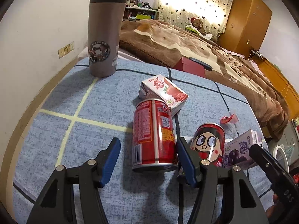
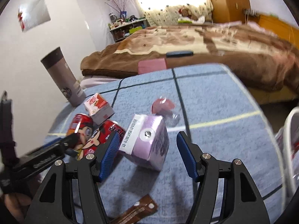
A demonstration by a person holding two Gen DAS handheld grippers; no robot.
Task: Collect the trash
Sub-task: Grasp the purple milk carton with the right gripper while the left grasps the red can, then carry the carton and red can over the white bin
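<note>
A red can [image 1: 154,134] lies on the blue cloth between the open fingers of my left gripper [image 1: 147,145]. A second red can with a cartoon face [image 1: 208,144] lies right of it, beside the right finger. A strawberry carton [image 1: 164,91] lies behind the can. A purple grape carton [image 2: 147,141] sits between the open fingers of my right gripper [image 2: 148,142], nearer the left finger, not gripped. It also shows in the left wrist view [image 1: 241,152]. Both cans [image 2: 97,136] and the strawberry carton [image 2: 98,107] show left of it. A red wrapper [image 2: 161,105] lies behind.
A grey thermos [image 1: 105,29] stands at the far left of the cloth. A brown sachet [image 2: 136,211] lies near my right gripper's base. A white bin rim [image 2: 290,149] is at the right edge. A bed with a brown blanket [image 1: 196,43] lies beyond.
</note>
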